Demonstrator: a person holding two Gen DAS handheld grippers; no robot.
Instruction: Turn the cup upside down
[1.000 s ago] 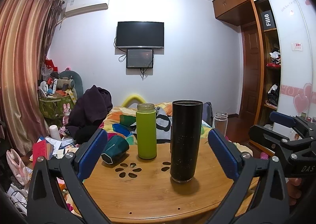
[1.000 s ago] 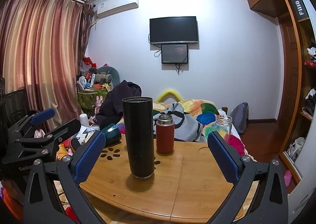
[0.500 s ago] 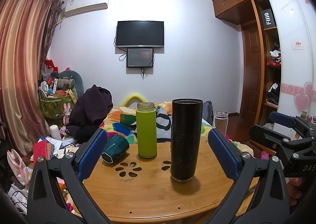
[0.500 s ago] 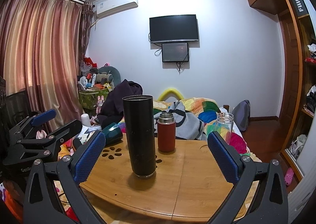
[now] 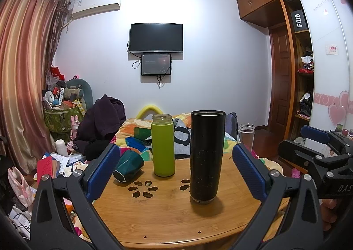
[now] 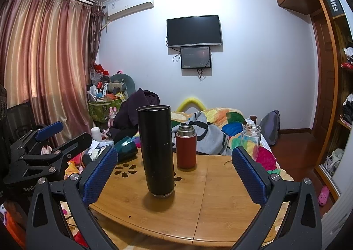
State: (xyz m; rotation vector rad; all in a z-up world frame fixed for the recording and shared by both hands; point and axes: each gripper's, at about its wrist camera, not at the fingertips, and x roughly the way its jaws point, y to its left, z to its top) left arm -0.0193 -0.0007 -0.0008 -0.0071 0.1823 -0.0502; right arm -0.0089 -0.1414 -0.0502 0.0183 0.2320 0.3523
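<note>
Five vessels on the round wooden table (image 5: 172, 217); both grippers spread wide and empty.

Left to right: one dark green cup (image 5: 128, 169) on its side at the left edge; one lime bottle (image 5: 162, 145); one tall black tumbler (image 5: 207, 155) upright near the middle; one red flask (image 6: 186, 146); one clear glass jar (image 6: 250, 139); left gripper (image 5: 176, 170) and right gripper (image 6: 174, 175) level short of the tumbler; scene barely changed since a second ago, tumbler slightly nearer.

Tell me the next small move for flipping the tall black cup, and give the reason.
Probably ease the right gripper forward until its open jaws straddle the tall black cup. The cup stands upright, mouth up, on the wooden table, untouched, and sits between that gripper's fingers in its view but farther off. The left gripper is also open and empty.
</note>
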